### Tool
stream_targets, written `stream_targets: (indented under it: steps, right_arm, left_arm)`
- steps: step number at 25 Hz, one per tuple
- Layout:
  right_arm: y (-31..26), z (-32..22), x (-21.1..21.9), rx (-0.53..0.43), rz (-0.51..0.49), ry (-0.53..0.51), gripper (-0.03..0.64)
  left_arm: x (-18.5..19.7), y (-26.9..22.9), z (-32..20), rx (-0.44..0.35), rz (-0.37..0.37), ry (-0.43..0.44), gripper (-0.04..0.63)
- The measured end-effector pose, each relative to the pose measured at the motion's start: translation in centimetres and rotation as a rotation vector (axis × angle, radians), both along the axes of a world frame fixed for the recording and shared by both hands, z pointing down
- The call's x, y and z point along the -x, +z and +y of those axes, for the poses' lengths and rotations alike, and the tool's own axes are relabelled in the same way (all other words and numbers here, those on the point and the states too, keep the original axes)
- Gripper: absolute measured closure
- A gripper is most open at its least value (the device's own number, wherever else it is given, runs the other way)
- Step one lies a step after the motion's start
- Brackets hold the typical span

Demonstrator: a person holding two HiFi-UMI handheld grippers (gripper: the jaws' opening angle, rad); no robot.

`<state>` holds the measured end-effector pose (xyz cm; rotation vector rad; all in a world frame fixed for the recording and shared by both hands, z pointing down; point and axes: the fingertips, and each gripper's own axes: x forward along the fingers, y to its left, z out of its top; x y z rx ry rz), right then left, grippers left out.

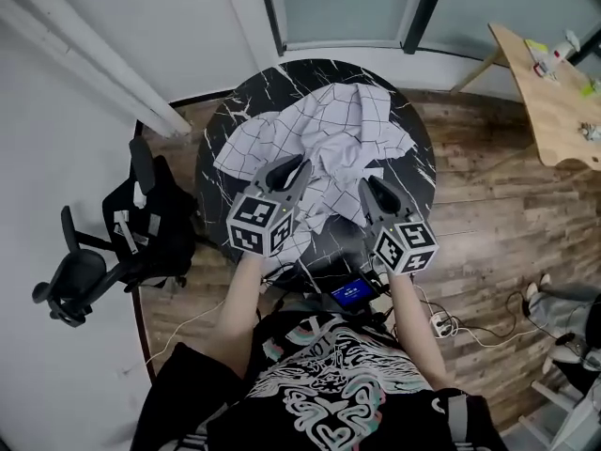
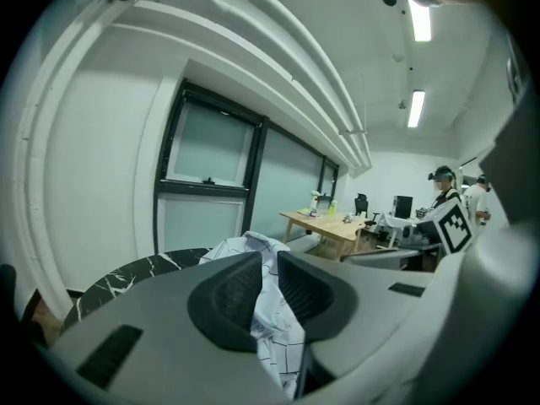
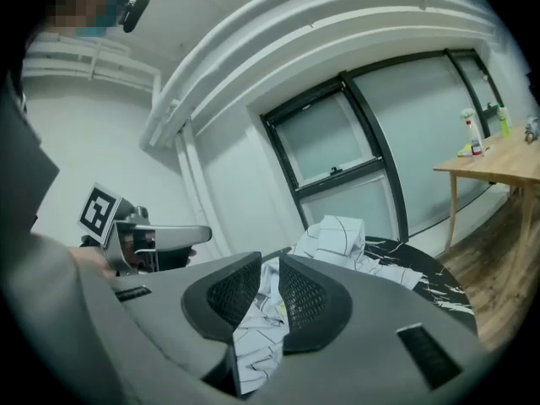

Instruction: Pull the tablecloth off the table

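A white tablecloth [image 1: 329, 130] with a thin black grid lies crumpled in a heap on the round black marble table [image 1: 230, 111]. Its near edge is bunched up toward me. My left gripper [image 1: 291, 172] is over the near left of the heap. In the left gripper view it [image 2: 268, 289] is shut on a fold of the tablecloth [image 2: 274, 332]. My right gripper [image 1: 376, 188] is at the near right. In the right gripper view it [image 3: 270, 289] pinches another fold of the tablecloth [image 3: 253, 344], and the rest of the heap rises behind the jaws over the table top [image 3: 422, 277].
A black office chair [image 1: 94, 261] stands left of the table by the white wall. A wooden desk [image 1: 554, 101] with small bottles is at the far right. A power strip [image 1: 441, 322] and cables lie on the wood floor. A window runs behind the table.
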<state>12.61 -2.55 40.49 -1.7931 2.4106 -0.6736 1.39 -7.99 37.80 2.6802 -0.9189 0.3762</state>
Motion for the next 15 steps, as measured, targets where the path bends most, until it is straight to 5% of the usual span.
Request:
stream_targets:
  steps: [3,9,15]
  right_arm:
    - [-2.1,0.6,0.1,-0.067,0.041,0.004,0.564]
    - [-5.6,3.8,1.0,-0.165,0.093,0.021,0.611]
    - [-7.8,8.6,1.0,-0.195,0.055,0.045,0.611]
  left_arm:
    - [0.1,-1.6,1.8,-0.034,0.054,0.061,0.54]
    - [0.9,-3.7,4.3,-0.112,0.09,0.039,0.586]
    - [2.0,-5.1,7.1,-0.237,0.049,0.014,0.586]
